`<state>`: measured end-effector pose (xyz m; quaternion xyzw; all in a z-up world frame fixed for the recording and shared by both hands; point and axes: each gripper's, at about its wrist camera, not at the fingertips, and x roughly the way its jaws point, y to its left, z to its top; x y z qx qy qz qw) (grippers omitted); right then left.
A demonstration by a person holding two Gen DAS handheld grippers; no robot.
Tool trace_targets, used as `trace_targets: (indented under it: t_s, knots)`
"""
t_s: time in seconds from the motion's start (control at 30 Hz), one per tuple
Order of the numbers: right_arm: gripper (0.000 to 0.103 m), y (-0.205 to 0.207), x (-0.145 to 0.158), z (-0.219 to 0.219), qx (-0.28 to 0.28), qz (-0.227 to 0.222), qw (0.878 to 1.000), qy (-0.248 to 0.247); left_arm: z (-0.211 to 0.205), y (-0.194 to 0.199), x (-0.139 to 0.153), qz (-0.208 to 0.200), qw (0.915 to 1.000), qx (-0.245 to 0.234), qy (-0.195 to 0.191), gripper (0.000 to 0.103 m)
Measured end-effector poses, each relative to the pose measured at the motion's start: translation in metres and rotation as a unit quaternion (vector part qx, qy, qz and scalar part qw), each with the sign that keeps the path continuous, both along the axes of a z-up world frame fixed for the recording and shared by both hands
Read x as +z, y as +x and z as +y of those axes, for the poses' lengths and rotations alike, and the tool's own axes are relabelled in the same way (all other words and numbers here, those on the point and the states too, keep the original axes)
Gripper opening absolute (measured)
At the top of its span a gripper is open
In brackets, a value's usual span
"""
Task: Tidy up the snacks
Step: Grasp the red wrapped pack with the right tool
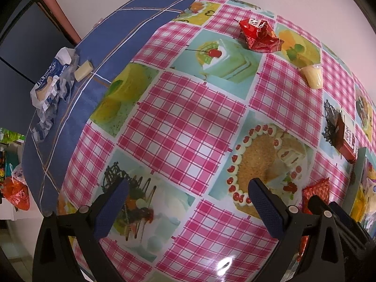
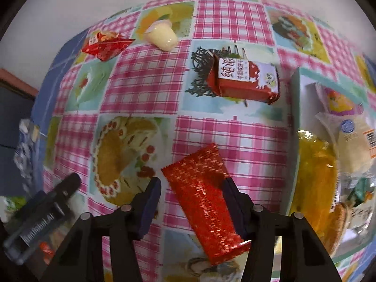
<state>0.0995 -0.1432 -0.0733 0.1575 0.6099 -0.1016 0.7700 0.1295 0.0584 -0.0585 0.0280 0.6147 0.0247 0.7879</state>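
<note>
Red foil snack packet [image 2: 204, 202]: flat on worktop [image 2: 235, 127] between spread fingers of right gripper [image 2: 191, 202], beside tray [image 2: 295, 108]; close squarely across its width before lifting; left gripper [image 1: 188, 208] open, empty.

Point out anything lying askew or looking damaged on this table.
The pudding cup lies tipped on its side near the far edge. On the blue cloth, a torn-open blue-and-white wrapper sits crumpled with a pale bar loose beside it. The juice carton also lies flat.

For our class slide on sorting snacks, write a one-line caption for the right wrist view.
Open right gripper straddles a red packet beside the snack tray.
</note>
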Motion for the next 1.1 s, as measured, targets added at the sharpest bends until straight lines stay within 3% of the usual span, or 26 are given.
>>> trace_targets:
  t_s: [0.2,0.47,0.87,1.1]
  knots:
    - [0.058,-0.012,-0.011,0.014,0.03,0.013,0.999,-0.035,0.0,0.0,-0.007,0.011,0.9999,-0.004,0.001,0.101]
    - [0.058,-0.028,-0.018,0.023,0.051,0.008,0.998,-0.026,0.0,0.002,-0.024,0.029,0.9994,-0.015,0.012,0.101]
    - [0.059,-0.051,-0.028,0.067,0.081,-0.007,0.992,-0.095,-0.016,-0.002,-0.047,0.046,0.9981,-0.031,0.026,0.101]
    - [0.056,-0.06,-0.026,0.064,0.071,-0.022,0.994,-0.084,-0.026,-0.002,-0.048,0.042,0.9981,-0.035,0.027,0.101]
